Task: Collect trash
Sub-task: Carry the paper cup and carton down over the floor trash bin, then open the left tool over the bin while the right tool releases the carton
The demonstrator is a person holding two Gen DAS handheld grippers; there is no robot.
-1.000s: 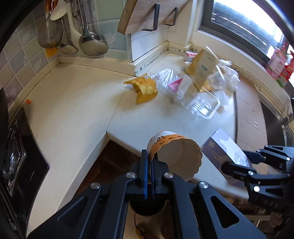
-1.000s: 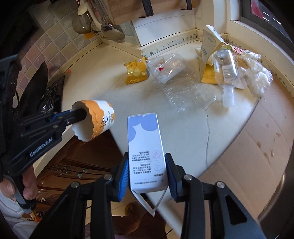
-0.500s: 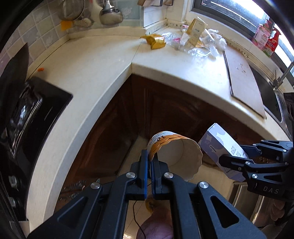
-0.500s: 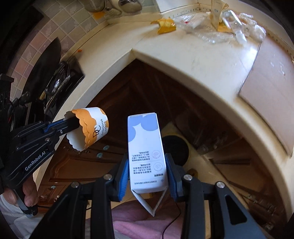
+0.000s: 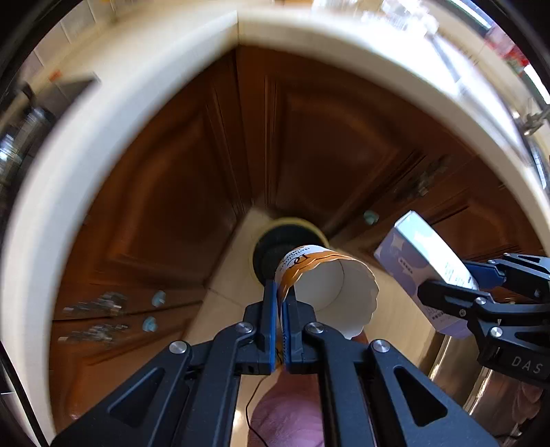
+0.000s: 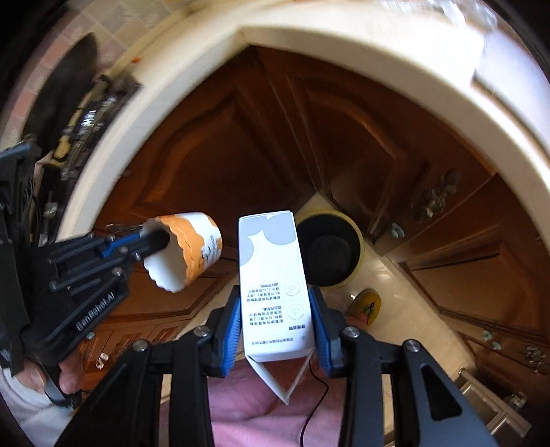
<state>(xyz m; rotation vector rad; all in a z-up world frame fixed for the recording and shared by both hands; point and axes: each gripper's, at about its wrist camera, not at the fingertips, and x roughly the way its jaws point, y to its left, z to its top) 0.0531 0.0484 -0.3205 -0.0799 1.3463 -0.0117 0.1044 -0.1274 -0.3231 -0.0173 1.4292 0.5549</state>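
Note:
My left gripper (image 5: 279,292) is shut on the wall of a white and orange paper cup (image 5: 330,292), one finger inside the rim and one outside; the cup (image 6: 185,251) also shows at the left of the right wrist view. My right gripper (image 6: 275,309) is shut on a white carton with lilac blotches (image 6: 271,282), and that carton (image 5: 422,268) appears at the right of the left wrist view. Both grippers point steeply down at the floor. A round yellow-rimmed bin with a black liner (image 6: 330,254) stands on the floor just beyond the carton, and the bin (image 5: 275,240) lies right behind the cup.
Brown wooden cabinet doors (image 5: 275,137) meet in a corner behind the bin. The cream countertop edge (image 5: 309,31) curves across the top. A hob (image 6: 86,113) is at the left. A pink trouser leg (image 6: 261,405) and a yellow slipper (image 6: 367,304) are below.
Both grippers have sunk from the counter's height towards the floor with the cup and the carton still held. The counter has slid to the top of both views and the bin has come close.

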